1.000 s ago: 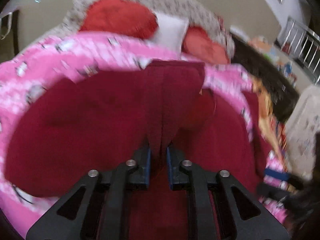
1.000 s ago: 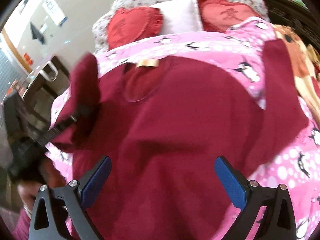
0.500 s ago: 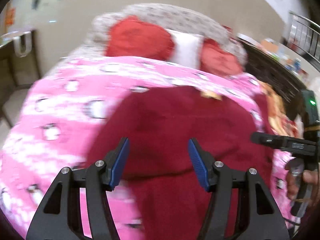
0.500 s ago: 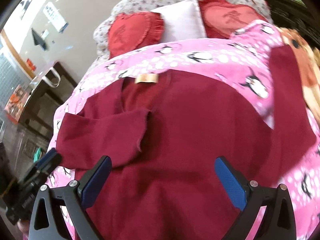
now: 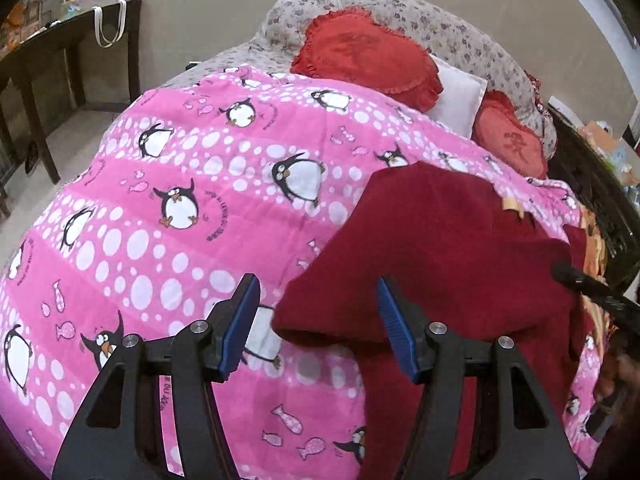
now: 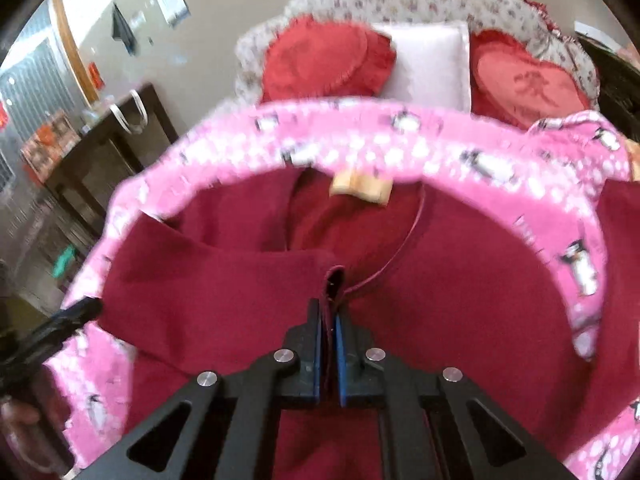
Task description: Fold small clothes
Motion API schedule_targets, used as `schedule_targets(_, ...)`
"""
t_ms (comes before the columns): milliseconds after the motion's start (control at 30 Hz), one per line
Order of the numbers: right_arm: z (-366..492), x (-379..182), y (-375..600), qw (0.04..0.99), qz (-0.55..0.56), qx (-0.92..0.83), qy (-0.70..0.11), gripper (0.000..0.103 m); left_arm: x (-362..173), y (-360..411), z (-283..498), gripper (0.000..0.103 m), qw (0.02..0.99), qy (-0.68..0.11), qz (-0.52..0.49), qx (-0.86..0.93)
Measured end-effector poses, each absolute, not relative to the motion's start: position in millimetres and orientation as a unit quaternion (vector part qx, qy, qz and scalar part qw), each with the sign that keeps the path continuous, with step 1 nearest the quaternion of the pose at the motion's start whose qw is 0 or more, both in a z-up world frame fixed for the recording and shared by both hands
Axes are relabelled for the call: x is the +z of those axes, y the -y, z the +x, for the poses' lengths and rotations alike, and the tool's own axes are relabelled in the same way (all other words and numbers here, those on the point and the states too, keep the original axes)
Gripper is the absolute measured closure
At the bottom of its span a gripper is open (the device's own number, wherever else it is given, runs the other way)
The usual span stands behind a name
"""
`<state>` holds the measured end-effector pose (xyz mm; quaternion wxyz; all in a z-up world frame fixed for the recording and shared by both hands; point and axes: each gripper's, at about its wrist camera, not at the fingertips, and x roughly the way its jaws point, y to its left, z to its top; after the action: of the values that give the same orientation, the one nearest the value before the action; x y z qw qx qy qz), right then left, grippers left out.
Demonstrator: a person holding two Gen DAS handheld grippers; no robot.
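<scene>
A dark red sweater point(image 5: 440, 248) lies flat on a pink penguin blanket point(image 5: 180, 220). Its left sleeve point(image 6: 224, 284) is folded across the chest, below the tan neck label point(image 6: 360, 188). My left gripper point(image 5: 316, 292) is open above the folded sleeve's outer edge, and its pads touch nothing. In the right wrist view my right gripper point(image 6: 330, 312) has its jaws closing tight, the pads pressing on the folded sleeve's cuff point(image 6: 334, 280). The other sleeve point(image 6: 616, 216) stretches out to the right. The left gripper's tip point(image 6: 76, 312) shows at the left edge.
Two red heart cushions point(image 5: 368, 56) point(image 6: 524, 84) and a white pillow point(image 6: 428, 60) lean on a floral backrest point(image 5: 460, 36). A dark wooden table point(image 5: 60, 52) with a white bag handle stands left of the bed. Orange patterned cloth point(image 5: 592, 240) lies at the right.
My left gripper let go of the sleeve, opened and drew back to the left; the sleeve now lies folded over the chest. My right gripper went from wide open to shut on the cuff.
</scene>
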<state>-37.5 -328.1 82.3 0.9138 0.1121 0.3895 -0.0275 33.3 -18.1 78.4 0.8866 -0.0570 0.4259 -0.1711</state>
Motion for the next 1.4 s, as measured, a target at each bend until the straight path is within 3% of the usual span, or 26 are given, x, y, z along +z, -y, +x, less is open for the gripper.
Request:
schedule_targets(200, -65, 94, 372, 0.914, 0.121, -0.118, -0.370, 0.098, 65, 39, 28, 0.043, 0.874, -0.444, -0.041, -0.196)
schedule_targets(333, -45, 51, 396, 0.869, 0.096, -0.167, -0.455, 0.096, 50, 50, 24, 0.043, 0.864, -0.463, -0.028, -0.195)
schedule_targets(433, -55, 62, 397, 0.877, 0.112, -0.169, -0.436, 0.075, 48, 45, 21, 0.043, 0.864, -0.463, -0.036, -0.193)
schedule_targets(467, -59, 73, 390, 0.887, 0.114, -0.161, -0.418, 0.062, 48, 43, 22, 0.043, 0.864, -0.464, -0.037, -0.192)
schedule_targets(500, -60, 82, 384, 0.895, 0.116, -0.144, -0.406, 0.059, 47, 40, 23, 0.043, 0.863, -0.466, -0.039, -0.191)
schedule_targets(700, -3, 116, 295, 0.907, 0.110, 0.099, -0.395, 0.059, 43, 34, 16, 0.043, 0.860, -0.469, -0.067, -0.189)
schedule_targets(867, 65, 93, 205, 0.886, 0.012, 0.186, -0.425, 0.059, 45, 26, 10, 0.043, 0.858, -0.468, -0.081, -0.195)
schedule_targets(1033, 117, 46, 182, 0.864, -0.009, 0.185, -0.468, 0.070, 49, 7, 9, 0.043, 0.863, -0.462, -0.081, -0.187)
schedule_targets(1100, 122, 35, 178, 0.855, -0.012, 0.198, -0.480, 0.092, 50, -5, 11, 0.043, 0.863, -0.463, -0.088, -0.181)
schedule_targets(1133, 124, 35, 174, 0.851, -0.016, 0.205, -0.483, 0.095, 50, -9, 11, 0.043, 0.863, -0.463, -0.092, -0.178)
schedule_targets(1300, 134, 57, 151, 0.866, -0.018, 0.225, -0.447, 0.096, 49, -20, 17, 0.043, 0.867, -0.459, -0.111, -0.161)
schedule_targets(1400, 152, 40, 143, 0.864, -0.016, 0.203, -0.461, 0.096, 51, -14, 18, 0.043, 0.865, -0.461, -0.114, -0.163)
